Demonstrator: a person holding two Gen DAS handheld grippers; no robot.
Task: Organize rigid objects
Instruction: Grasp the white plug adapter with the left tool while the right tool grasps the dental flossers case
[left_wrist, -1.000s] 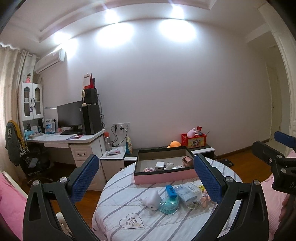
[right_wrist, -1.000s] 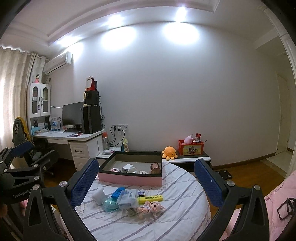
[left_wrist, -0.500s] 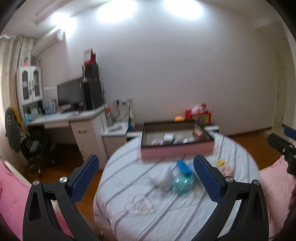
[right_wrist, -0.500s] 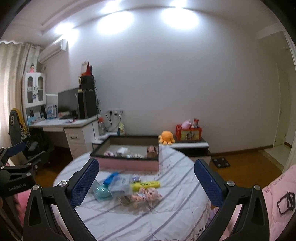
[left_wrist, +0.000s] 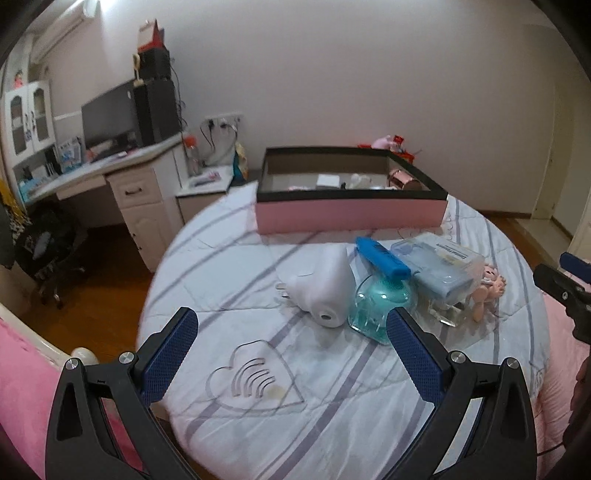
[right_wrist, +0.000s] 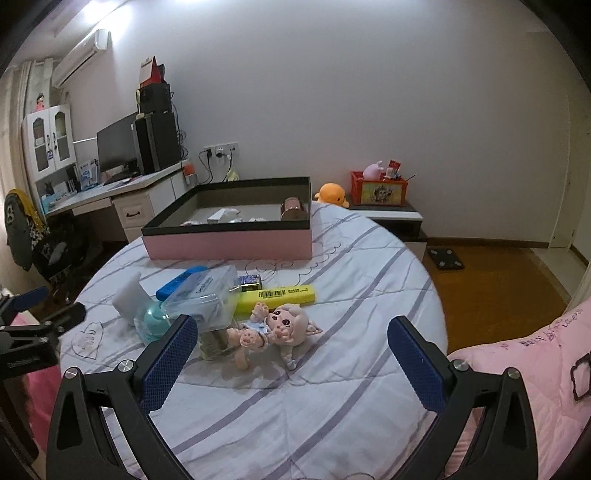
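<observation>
A pink box with a black rim (left_wrist: 351, 214) (right_wrist: 229, 243) stands at the far side of a round table and holds a few small items. In front of it lie a white plug-in device (left_wrist: 327, 288), a teal bottle with a blue cap (left_wrist: 380, 295), a clear plastic case (left_wrist: 439, 266) (right_wrist: 207, 295), a pink doll (right_wrist: 277, 328) and a yellow bar (right_wrist: 277, 295). My left gripper (left_wrist: 291, 350) is open and empty, just short of the white device. My right gripper (right_wrist: 291, 354) is open and empty, just short of the doll.
The round table (left_wrist: 332, 406) has a striped white cover. A desk with a monitor (left_wrist: 110, 118) and a chair stand to the left. A low shelf with an orange plush (right_wrist: 332, 194) and a red box (right_wrist: 378, 188) stands behind. Pink bedding (right_wrist: 524, 362) lies at the right.
Both grippers have tilted down and moved closer to the table, so the objects now look larger and nearer. Both stay open and empty.
</observation>
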